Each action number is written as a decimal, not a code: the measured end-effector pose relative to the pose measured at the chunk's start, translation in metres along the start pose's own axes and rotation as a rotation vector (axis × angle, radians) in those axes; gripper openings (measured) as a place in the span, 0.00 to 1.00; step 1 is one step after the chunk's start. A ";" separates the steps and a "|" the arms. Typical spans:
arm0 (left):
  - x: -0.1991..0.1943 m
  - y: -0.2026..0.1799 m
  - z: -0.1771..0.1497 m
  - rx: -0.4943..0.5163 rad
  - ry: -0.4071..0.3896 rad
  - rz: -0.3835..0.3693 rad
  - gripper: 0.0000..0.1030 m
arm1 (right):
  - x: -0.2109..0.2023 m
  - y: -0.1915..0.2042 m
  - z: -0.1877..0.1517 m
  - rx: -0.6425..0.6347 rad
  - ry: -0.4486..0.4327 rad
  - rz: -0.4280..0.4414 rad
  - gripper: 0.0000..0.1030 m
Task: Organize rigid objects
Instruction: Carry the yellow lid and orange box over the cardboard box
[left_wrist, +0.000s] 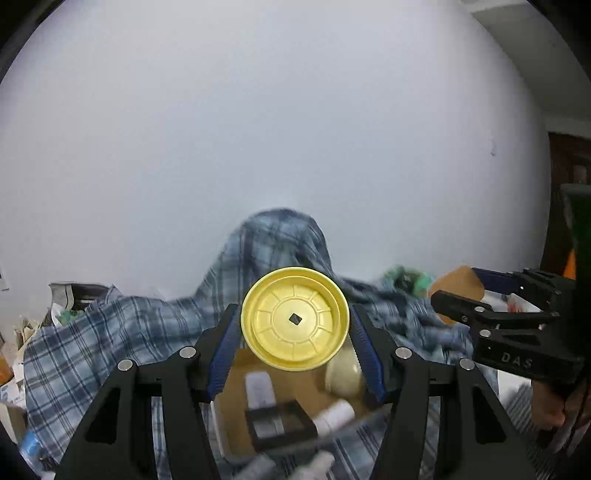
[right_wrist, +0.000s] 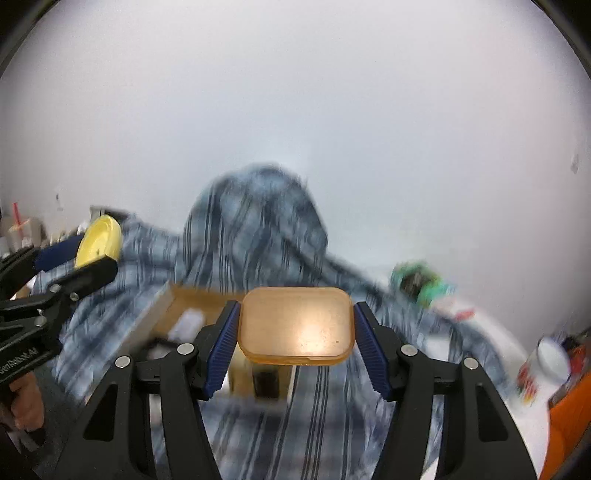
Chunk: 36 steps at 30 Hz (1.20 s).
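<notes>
While the left gripper (left_wrist: 294, 338) clamps a ribbed round yellow lid (left_wrist: 294, 318), the right gripper (right_wrist: 296, 338) pinches a smooth amber lid (right_wrist: 296, 325); plaid cloth (right_wrist: 255, 229) and a cardboard box (left_wrist: 295, 384) sit beyond both fingertips.

On the black body of the right gripper (left_wrist: 458, 291), where it shows at the right edge of your left wrist view, you can read the pale raised letters "DAS"; on the black body of the left gripper (right_wrist: 79, 258), at the left edge of your right wrist view, a cut-off line of white print ends in what looks like "Robot.AI", its start lost past the frame. The red marks on the white container (right_wrist: 546, 363) to the right of your right gripper are too blurred to read.
</notes>
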<state>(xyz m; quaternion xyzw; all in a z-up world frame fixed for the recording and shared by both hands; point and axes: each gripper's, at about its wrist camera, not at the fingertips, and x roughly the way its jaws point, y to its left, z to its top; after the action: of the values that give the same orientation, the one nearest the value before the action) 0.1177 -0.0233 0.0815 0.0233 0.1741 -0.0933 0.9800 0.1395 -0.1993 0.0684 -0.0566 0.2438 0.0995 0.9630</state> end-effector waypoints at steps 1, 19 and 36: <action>0.001 0.005 0.006 -0.020 -0.007 0.004 0.59 | -0.002 0.002 0.008 -0.005 -0.026 -0.003 0.58; 0.064 0.048 0.040 -0.101 0.026 0.082 0.59 | 0.064 0.014 0.087 0.031 -0.100 0.052 0.59; 0.153 0.079 -0.029 -0.180 0.281 0.091 0.59 | 0.187 0.017 0.012 0.063 0.208 0.142 0.61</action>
<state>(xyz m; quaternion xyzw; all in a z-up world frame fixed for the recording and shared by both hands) 0.2642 0.0295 0.0020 -0.0440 0.3159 -0.0285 0.9473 0.3026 -0.1503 -0.0122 -0.0191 0.3488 0.1532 0.9244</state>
